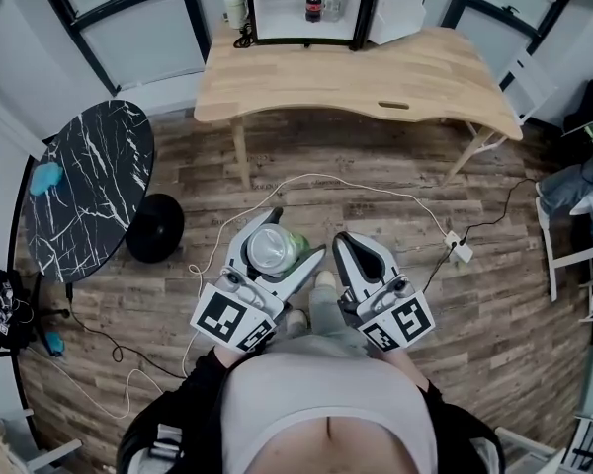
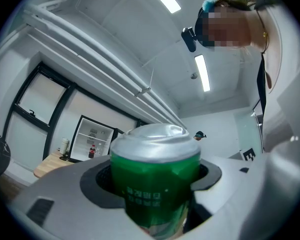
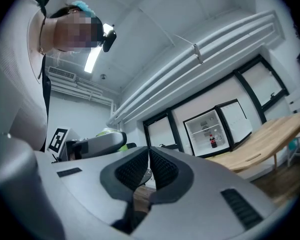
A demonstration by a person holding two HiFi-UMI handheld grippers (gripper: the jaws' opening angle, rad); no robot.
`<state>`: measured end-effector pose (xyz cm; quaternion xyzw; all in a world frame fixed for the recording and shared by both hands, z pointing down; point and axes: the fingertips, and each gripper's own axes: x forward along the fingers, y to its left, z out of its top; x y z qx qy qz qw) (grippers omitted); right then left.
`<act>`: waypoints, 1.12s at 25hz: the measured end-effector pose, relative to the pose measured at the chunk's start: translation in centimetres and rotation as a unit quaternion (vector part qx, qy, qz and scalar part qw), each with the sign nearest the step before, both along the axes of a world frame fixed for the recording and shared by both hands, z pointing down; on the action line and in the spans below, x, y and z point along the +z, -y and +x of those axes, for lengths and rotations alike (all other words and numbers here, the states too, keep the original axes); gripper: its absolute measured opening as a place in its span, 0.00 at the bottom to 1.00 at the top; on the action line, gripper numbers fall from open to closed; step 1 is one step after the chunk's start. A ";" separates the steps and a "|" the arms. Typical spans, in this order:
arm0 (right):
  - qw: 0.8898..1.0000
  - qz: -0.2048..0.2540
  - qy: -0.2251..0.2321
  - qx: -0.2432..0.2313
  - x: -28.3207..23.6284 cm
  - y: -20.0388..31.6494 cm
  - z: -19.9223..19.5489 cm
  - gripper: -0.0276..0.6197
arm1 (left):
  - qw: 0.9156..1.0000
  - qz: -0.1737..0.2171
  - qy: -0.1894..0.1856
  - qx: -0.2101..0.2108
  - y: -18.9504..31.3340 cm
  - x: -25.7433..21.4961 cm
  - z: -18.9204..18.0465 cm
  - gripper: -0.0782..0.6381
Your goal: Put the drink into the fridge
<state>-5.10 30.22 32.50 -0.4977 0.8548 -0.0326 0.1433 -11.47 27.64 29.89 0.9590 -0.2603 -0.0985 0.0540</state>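
A green drink can [image 1: 273, 249] with a silver top sits upright between the jaws of my left gripper [image 1: 275, 252], which is shut on it. In the left gripper view the can [image 2: 156, 179] fills the middle between the grey jaws. My right gripper [image 1: 362, 261] is beside it, shut and holding nothing; its black pads [image 3: 162, 168] meet in the right gripper view. The small fridge [image 1: 306, 5] stands open at the far side of the wooden table [image 1: 356, 77], with a cola bottle [image 1: 314, 5] on its shelf. The fridge [image 2: 92, 140] also appears far off in the left gripper view.
A black marble round table [image 1: 89, 186] with a black base stands at the left. White cables [image 1: 306, 181] and a power strip [image 1: 459, 248] lie on the wood floor. A cup [image 1: 236, 10] sits beside the fridge. A chair [image 1: 573, 225] is at the right.
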 end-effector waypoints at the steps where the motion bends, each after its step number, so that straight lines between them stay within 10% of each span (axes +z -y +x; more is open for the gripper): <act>1: 1.000 -0.002 0.002 0.003 0.2 0.2 0.2 0.09 | 1.000 -0.001 0.000 0.001 0.2 0.1 0.1 0.60; 28: 0.999 0.016 0.014 -0.033 -1.6 20.3 7.8 0.09 | 0.999 0.005 0.010 -0.033 19.2 -0.3 7.5 0.60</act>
